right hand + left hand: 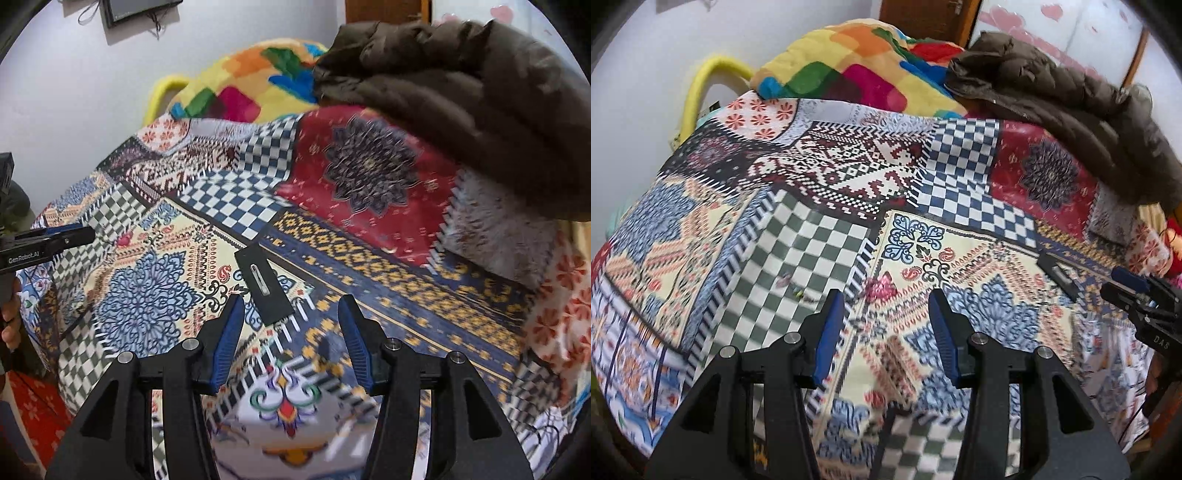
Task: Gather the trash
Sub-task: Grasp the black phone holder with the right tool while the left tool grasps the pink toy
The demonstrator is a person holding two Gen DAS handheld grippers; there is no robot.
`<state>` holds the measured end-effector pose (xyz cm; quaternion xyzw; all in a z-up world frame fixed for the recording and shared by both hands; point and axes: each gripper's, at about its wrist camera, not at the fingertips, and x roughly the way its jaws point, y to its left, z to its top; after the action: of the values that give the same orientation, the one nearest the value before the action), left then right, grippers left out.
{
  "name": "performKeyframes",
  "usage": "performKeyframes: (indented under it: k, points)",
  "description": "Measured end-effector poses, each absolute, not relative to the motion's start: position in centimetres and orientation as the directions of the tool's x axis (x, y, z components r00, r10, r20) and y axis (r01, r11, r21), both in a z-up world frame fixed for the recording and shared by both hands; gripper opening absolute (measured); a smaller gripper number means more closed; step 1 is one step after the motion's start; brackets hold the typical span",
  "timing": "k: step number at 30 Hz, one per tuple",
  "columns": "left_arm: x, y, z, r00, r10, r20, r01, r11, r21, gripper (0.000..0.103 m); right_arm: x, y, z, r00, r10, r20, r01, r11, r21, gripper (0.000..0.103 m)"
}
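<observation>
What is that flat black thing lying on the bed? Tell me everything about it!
The black card is a thin, flat rectangle, like cardboard packaging, with a small clear oblong window in the middle. It lies flat and slanted on the patterned bedspread, ahead of the open right gripper, which isn't touching it. The left camera shows it too.

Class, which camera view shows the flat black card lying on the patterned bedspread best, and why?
The right wrist view: the black card lies just ahead of the open right claw, whole, with its pale central slot visible. In the left wrist view the card appears small, foreshortened and blurred near the right edge.
</observation>
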<state>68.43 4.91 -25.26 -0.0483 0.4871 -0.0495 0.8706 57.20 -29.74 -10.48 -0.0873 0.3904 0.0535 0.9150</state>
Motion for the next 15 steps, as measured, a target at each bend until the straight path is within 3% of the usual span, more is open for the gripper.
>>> performKeyframes:
  k: [7, 12, 15]
  points:
    - [70.1, 3.1, -27.5, 0.51, -0.054, -0.858, 0.08, 0.997, -0.016, 0.047, 59.5, -28.7, -12.3, 0.676, 0.024, -0.736, -0.213, 0.963, -0.164, 0.049]
    - [71.0, 3.4, -29.0, 0.488, -0.04, -0.872, 0.038, 0.999, -0.025, 0.046, 60.5, -27.8, -13.4, 0.663, 0.016, -0.748, -0.249, 0.948, -0.2, 0.049]
    - [71.2, 3.5, -29.6, 0.485, -0.042, -0.873, 0.021, 0.999, -0.037, 0.041, 60.9, -27.2, -13.8, 0.666, -0.004, -0.746, -0.253, 0.94, -0.231, 0.049]
